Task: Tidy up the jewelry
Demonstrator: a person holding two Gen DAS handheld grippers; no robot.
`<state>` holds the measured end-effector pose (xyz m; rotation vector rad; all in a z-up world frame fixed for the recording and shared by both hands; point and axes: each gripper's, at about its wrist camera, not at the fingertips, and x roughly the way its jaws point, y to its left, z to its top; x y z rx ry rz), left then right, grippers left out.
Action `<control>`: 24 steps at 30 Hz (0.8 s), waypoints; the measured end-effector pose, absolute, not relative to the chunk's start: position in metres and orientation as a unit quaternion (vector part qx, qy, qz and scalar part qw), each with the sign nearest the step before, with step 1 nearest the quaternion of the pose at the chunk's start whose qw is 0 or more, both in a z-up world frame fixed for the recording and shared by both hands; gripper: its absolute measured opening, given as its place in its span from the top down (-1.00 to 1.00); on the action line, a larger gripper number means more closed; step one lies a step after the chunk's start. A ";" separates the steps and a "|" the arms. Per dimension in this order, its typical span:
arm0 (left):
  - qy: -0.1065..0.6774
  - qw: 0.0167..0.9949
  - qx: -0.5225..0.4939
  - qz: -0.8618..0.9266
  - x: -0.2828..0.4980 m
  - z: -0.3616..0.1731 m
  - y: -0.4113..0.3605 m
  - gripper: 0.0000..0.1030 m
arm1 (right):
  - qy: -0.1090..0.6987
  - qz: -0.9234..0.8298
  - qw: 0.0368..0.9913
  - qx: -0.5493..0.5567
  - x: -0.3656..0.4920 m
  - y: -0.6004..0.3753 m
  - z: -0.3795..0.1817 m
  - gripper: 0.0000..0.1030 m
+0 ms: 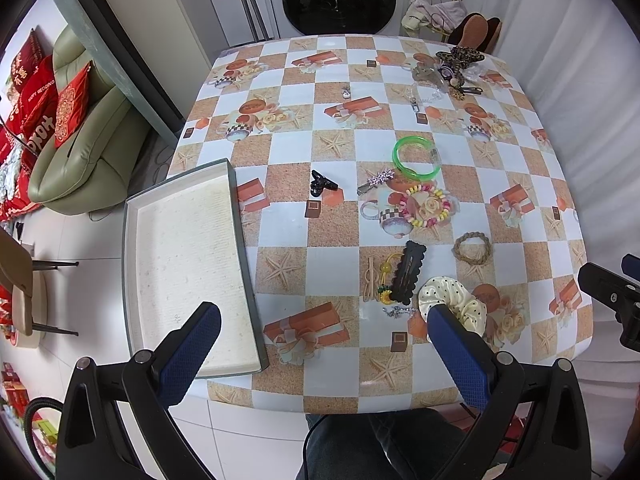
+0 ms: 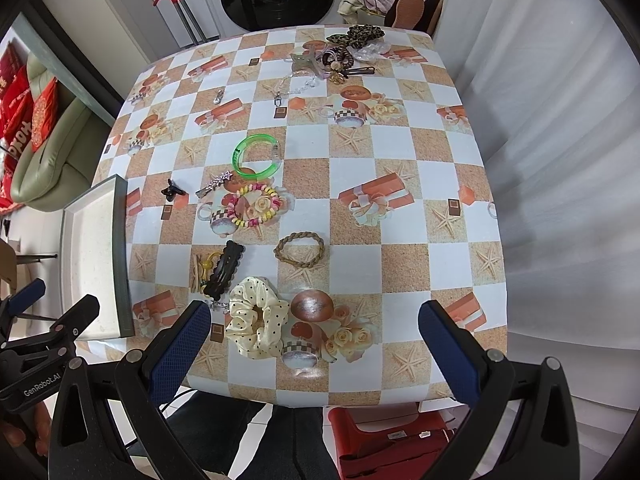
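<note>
Left wrist view: our left gripper [image 1: 324, 344] holds its blue textured fingers [image 1: 188, 354] wide apart, empty, above the bench [image 1: 288, 152] with its glossy checked cloth. The shallow grey tray [image 1: 188, 264] lies empty at the bench's left edge. The right finger partly hides the satin polka-dot scrunchie [image 1: 456, 300].

Right wrist view: our right gripper [image 2: 316, 348] also stands spread and empty. The green plastic bangle [image 2: 256, 158], beaded bracelet [image 2: 256, 206] and braided hair tie [image 2: 300, 250] lie mid-bench; the far pile [image 2: 344, 56] is too tangled to identify.

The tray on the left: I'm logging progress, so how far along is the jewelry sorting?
Nothing looks done: the tray holds nothing. Nothing is in hand either; the left gripper and right gripper are both open. Everything is left on the table: polka-dot scrunchie, braided band, green bangle, bead bracelet, and the far pile.
</note>
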<state>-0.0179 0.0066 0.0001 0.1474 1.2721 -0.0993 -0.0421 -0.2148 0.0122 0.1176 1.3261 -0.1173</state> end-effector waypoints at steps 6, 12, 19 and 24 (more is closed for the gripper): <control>0.593 0.801 0.069 -0.046 -0.018 0.000 0.006 -1.00 | 0.615 -0.055 0.785 0.055 -0.042 -0.215 0.012 -1.00; 0.593 0.801 0.068 -0.045 -0.018 0.000 0.006 -1.00 | 0.615 -0.055 0.784 0.055 -0.042 -0.216 0.011 -1.00; 0.593 0.801 0.068 -0.045 -0.018 0.000 0.006 -1.00 | 0.616 -0.054 0.784 0.055 -0.042 -0.216 0.010 -1.00; 0.594 0.800 0.068 -0.045 -0.019 -0.001 0.007 -1.00 | 0.617 -0.055 0.783 0.056 -0.040 -0.216 0.009 -1.00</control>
